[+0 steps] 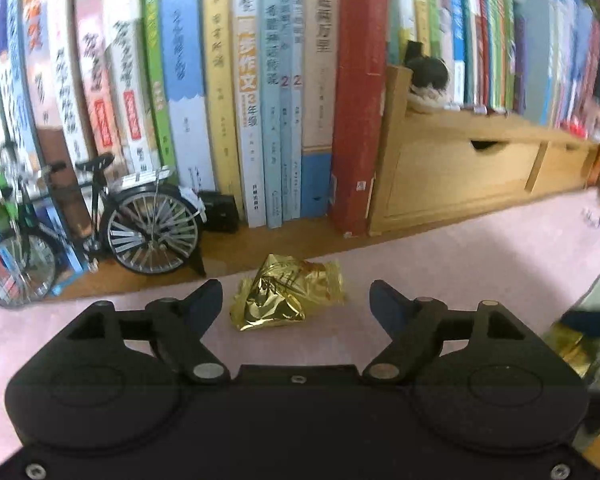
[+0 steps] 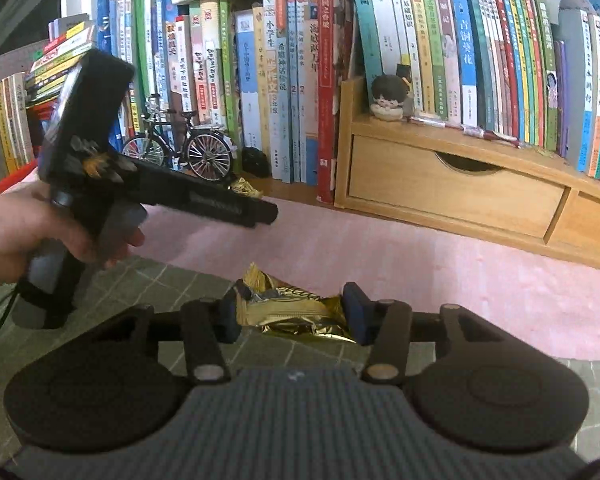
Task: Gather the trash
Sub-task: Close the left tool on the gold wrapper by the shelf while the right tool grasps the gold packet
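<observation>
A crumpled gold foil wrapper (image 1: 288, 300) lies on the pink mat (image 1: 460, 264) near the bookshelf. My left gripper (image 1: 296, 296) is open, and this wrapper sits between its fingertips with a gap on both sides. A second gold wrapper (image 2: 296, 314) is pinched between the blue pads of my right gripper (image 2: 293, 312), just above the grey grid mat (image 2: 172, 280). In the right wrist view a hand holds the left gripper (image 2: 266, 214) at the left, pointing at the first wrapper (image 2: 244, 188). The held wrapper (image 1: 568, 344) also shows at the right edge of the left wrist view.
A row of upright books (image 1: 260, 80) lines the back. In front of it stand a model bicycle (image 1: 100, 224) and a small black box (image 1: 220, 212). A wooden drawer unit (image 2: 460, 188) with a small figurine (image 2: 390, 98) on top stands at the right.
</observation>
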Demonstrator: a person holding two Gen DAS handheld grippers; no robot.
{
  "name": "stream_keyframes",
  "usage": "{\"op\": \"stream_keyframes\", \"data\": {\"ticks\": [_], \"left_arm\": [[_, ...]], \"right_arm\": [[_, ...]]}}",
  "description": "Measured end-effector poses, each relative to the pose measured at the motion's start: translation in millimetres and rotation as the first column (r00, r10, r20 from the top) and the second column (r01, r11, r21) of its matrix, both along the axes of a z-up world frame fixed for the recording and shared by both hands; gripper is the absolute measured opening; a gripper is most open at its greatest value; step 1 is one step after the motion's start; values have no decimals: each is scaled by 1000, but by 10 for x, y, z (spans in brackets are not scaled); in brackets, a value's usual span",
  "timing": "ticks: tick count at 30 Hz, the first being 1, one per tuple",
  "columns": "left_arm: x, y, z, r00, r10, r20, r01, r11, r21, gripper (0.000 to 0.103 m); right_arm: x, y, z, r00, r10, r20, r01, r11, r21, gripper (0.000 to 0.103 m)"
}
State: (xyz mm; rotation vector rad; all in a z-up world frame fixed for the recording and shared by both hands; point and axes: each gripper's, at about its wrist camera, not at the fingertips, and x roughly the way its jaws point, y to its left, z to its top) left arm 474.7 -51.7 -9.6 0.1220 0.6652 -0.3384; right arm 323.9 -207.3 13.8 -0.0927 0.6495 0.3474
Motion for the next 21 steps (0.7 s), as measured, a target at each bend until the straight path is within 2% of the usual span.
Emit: {"op": "stream_keyframes", "data": {"ticks": [1,2,3,5,7,9,10,15,16,17,18,19,20,21], "left_arm": [[-13,-25,-24,1000,-11,10,10,999,33,77],[-6,-34,-43,1000,-12,1,12,999,48,67],[-8,-24,-43,1000,-12,-3,13,999,38,57],[7,4,-26,1000,-6,-1,6,1000,9,47],[35,-8,-28,1000,-2,-14,2,1000,18,36],[42,3,-28,999,-6,-35,6,1000,-12,11],[33,9,-27,999,-6,-42,5,1000,-29,10],[-56,9,-6,999,-10,-36,9,1000,-22,11],[-84,27,11,999,-16,-40,14,999,-40,13],[-97,42,25,999,-18,-47,15,998,-56,19],[-123,67,46,998,-21,-63,16,997,-78,40],[-154,89,73,997,-26,-78,17,994,-105,56],[-198,117,107,996,-30,-82,18,991,-134,88],[-222,129,133,996,-38,-80,24,985,-171,103]], "right_arm": [[5,2,5,1000,5,2,-5,1000,-4,54],[8,6,6,1000,10,3,-10,1000,-6,54],[14,8,-1,1000,15,3,-15,1000,-7,54],[17,14,-19,1000,19,0,-19,1000,-8,54],[24,5,-50,1000,17,-8,-17,1000,0,54],[16,-8,-78,1000,17,-18,-16,1000,15,54],[8,-13,-88,1000,18,-20,-18,1000,19,54],[-57,-35,-94,1000,14,-15,-14,1000,25,54],[-78,-43,-86,1000,14,-11,-14,999,28,54],[-99,-51,-81,1000,13,-8,-13,999,30,54],[-115,-56,-73,1000,11,-7,-11,999,31,54],[-129,-60,-68,1000,10,-7,-10,999,31,54],[-142,-64,-61,1000,11,-6,-11,1000,30,54],[-152,-69,-56,1000,12,-2,-12,1000,27,54]]}}
